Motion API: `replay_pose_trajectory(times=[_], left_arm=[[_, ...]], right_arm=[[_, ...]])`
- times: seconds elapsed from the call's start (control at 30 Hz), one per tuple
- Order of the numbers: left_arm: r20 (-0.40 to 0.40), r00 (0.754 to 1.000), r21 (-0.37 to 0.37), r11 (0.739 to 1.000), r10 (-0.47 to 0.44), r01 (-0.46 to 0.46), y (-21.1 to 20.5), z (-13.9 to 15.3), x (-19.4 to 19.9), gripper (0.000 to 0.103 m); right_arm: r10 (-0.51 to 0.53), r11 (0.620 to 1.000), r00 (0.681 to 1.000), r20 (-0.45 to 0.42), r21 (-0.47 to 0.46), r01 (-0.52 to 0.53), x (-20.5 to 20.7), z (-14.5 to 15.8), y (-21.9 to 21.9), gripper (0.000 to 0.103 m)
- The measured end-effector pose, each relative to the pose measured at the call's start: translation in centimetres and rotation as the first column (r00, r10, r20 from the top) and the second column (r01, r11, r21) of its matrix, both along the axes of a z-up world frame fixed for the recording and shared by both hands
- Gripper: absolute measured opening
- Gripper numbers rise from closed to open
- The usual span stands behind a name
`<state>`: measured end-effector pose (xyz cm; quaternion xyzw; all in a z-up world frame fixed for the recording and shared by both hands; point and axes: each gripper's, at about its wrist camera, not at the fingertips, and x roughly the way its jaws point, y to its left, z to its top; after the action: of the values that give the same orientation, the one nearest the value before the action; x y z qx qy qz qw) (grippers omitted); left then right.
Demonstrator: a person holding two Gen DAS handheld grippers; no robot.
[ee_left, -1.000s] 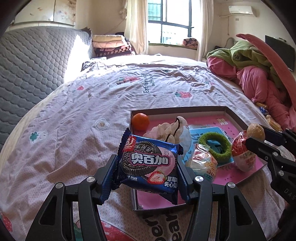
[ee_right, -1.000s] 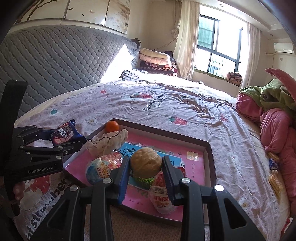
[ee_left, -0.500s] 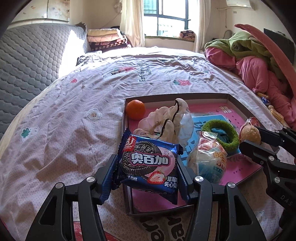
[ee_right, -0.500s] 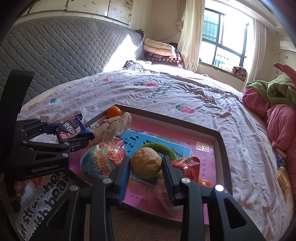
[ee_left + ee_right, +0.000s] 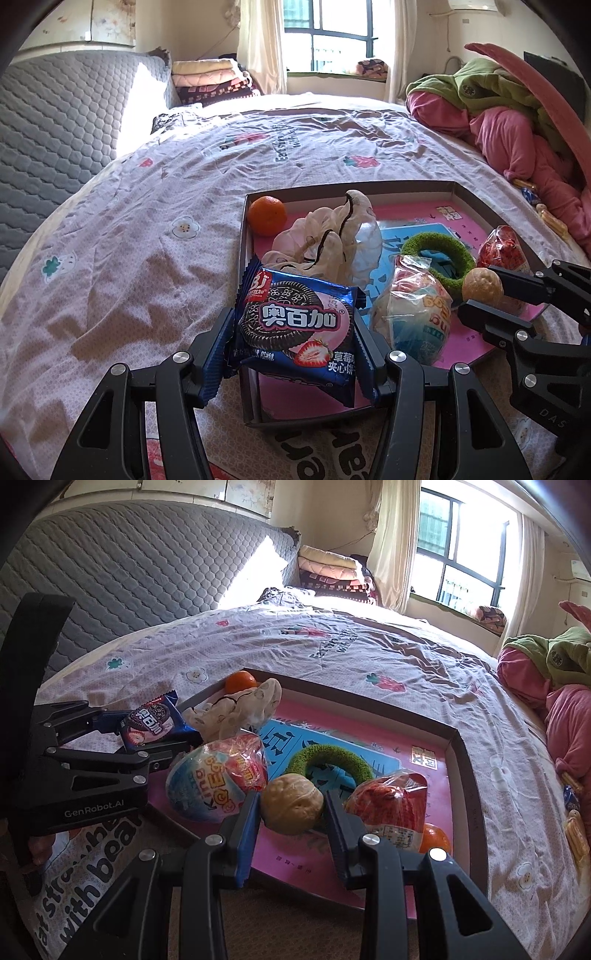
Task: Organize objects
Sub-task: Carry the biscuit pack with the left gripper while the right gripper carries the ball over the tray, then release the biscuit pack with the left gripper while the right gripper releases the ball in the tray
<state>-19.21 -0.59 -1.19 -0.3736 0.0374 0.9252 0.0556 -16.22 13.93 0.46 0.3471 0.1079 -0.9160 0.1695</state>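
Left gripper [image 5: 299,332] clamped on blue cookie packet [image 5: 295,328] by its crimped side edges, held flat over near-left corner of box. Right gripper [image 5: 291,808] closed on walnut [image 5: 291,804], jaws at its widest part, above near edge of box.

Bed [image 5: 147,229] under all. Shallow brown-walled box [image 5: 458,760], pink floor, serving as collection tray; both held items likely for deposit inside. Already in it: crumpled white cloth [image 5: 332,236], wrapped toy egg [image 5: 218,779], green fuzzy ring [image 5: 328,760], red snack bag [image 5: 391,805], orange [image 5: 266,215] at far-left corner.

Right view only: second orange [image 5: 436,838] behind red bag. Left view only: packet print legible.
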Motion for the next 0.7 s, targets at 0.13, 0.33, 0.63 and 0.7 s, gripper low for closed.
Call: replay_pose_trajectory(times=[0.13, 0.33, 0.63, 0.7], left_arm=[[-0.002, 1.0, -0.007, 1.0, -0.001, 0.001, 0.1, 0.0, 0.0, 0.06], [-0.007, 1.0, -0.02, 1.0, -0.001, 0.001, 0.2, -0.2, -0.1, 0.06], [-0.012, 1.0, -0.081, 0.997, -0.007, 0.006, 0.9, -0.5, -0.4, 0.061], [-0.017, 1.0, -0.112, 0.994, -0.009, 0.007, 1.3, -0.6, -0.4, 0.061]], right_arm=[[0.004, 1.0, 1.0, 0.005, 0.004, -0.004, 0.0, -0.2, 0.0, 0.035], [-0.006, 1.0, 1.0, 0.021, 0.02, 0.005, -0.2, -0.6, 0.1, 0.035], [-0.012, 1.0, 0.999, 0.04, 0.027, 0.011, -0.7, -0.9, 0.2, 0.035], [-0.01, 1.0, 0.999, 0.041, 0.028, 0.009, -0.7, -0.9, 0.1, 0.035]])
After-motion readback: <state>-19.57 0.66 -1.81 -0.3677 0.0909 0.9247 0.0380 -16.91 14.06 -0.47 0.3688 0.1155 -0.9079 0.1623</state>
